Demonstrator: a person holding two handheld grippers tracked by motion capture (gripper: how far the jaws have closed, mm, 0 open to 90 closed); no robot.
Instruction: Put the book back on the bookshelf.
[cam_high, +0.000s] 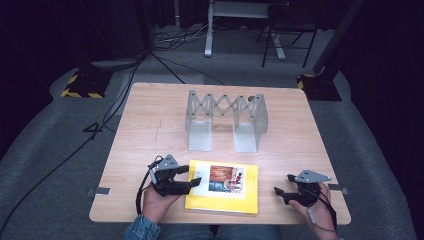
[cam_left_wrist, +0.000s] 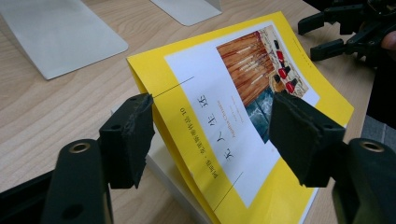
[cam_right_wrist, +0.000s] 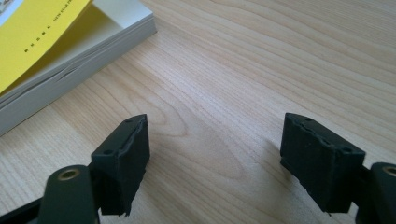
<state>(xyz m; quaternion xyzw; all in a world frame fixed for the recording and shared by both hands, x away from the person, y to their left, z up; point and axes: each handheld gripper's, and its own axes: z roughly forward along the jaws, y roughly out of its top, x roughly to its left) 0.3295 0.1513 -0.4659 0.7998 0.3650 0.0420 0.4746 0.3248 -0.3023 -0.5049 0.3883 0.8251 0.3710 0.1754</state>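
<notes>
While the yellow paperback book (cam_high: 222, 187) lies flat near the front edge of the wooden worktop (cam_high: 150, 125), between the person's two hands, the left claw (cam_high: 192, 176) sits at the book's left edge. In the left gripper view, the front cover (cam_left_wrist: 224, 121) is lifted and curved up off the cream page block, and it stands between the two black jaws; the left jaw's corner is right at the cover's edge, while the right jaw stands clear above the cover face, so the claw is fairly wide and not pressing on it. The cover carries a white panel with a picture of brown boards and small red shapes, and beside it a title in large Chinese characters with a smaller line of characters ending in "10". The right claw (cam_high: 282, 184) rests on bare worktop right of the book, jaws spread wide around nothing. Behind the book stands a grey metal expanding book rack (cam_high: 225, 120) with scissor-link bars.
</notes>
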